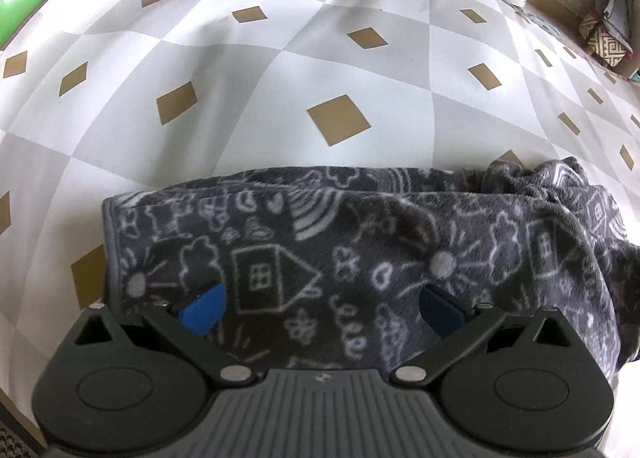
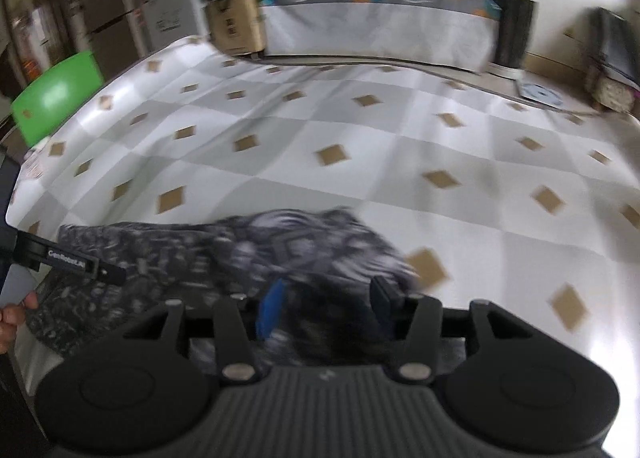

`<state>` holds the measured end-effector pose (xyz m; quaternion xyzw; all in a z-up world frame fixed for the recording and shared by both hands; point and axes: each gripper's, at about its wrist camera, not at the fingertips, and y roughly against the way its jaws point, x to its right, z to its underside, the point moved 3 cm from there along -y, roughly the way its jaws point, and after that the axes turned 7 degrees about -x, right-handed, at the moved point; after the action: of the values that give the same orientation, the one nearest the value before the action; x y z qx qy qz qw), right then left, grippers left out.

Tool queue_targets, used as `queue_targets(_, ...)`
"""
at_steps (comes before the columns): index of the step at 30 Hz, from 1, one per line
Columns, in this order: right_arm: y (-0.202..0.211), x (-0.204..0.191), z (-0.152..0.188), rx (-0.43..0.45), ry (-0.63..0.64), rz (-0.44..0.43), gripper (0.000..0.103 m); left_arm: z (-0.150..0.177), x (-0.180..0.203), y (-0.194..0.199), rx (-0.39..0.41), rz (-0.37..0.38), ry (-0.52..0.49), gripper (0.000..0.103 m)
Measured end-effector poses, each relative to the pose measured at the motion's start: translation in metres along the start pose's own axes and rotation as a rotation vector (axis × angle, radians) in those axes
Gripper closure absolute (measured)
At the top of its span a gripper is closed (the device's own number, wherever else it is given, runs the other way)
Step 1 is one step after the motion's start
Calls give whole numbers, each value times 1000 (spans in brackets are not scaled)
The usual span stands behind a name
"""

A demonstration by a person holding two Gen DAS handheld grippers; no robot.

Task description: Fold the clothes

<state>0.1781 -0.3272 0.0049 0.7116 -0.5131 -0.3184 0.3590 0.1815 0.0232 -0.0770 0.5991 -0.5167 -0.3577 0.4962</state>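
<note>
Fleece garment (image 1: pixel 360 258) looks soft, light, floppy; pinch its hemmed 9 o'clock edge; left gripper (image 1: pixel 322 308) and right gripper (image 2: pixel 326 308) gape empty.

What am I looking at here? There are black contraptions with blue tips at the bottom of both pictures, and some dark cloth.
Those are two hand-held grippers; a person carries one in each hand, and a camera on each looks forward along its two fingers. One picture comes from the left gripper, whose jaws stand wide open above a dark grey garment printed with white doodles. The other comes from the right gripper, blurred, jaws partly open over the same garment; neither visibly grips it. The garment lies on a checked tablecloth. The job is folding clothes.
</note>
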Motion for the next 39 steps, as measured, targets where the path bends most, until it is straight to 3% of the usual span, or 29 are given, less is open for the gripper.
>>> queue_targets(5, 11, 42, 19, -41, -62, 64, 55, -2, 10, -5, 2, -12, 3, 0)
queue_targets(8, 10, 54, 27, -79, -72, 59, 54, -2, 14, -7, 4, -19, -5, 0)
queue_targets(15, 4, 54, 36, -186, -7, 55, 50, -3, 15, -11, 3, -23, -10, 0)
queue_targets(19, -5, 61, 42, -207, -38, 68, 49, -2, 16, -12, 1, -24, -17, 0)
queue_targets(22, -11, 65, 42, -187, -74, 78, 54, -2, 17, -12, -2, -24, -20, 0)
queue_targets(24, -15, 70, 41, -165, -126, 83, 68, -1, 17, -13, -3, -26, -25, 0)
queue_targets(28, -26, 74, 42, -137, -168, 123, 71, 0, 19, -15, -6, -34, -42, 0)
queue_targets(30, -32, 76, 43, -123, -169, 174, 66, 0, 20, -16, -8, -36, -49, 0)
queue_targets(35, -50, 83, 48, -140, -221, 195, 60, 2, 20, -20, -2, -52, -92, 0)
queue_targets(39, -57, 89, 50, -136, -171, 219, 45, 2, 18, -21, 5, -55, -103, 0)
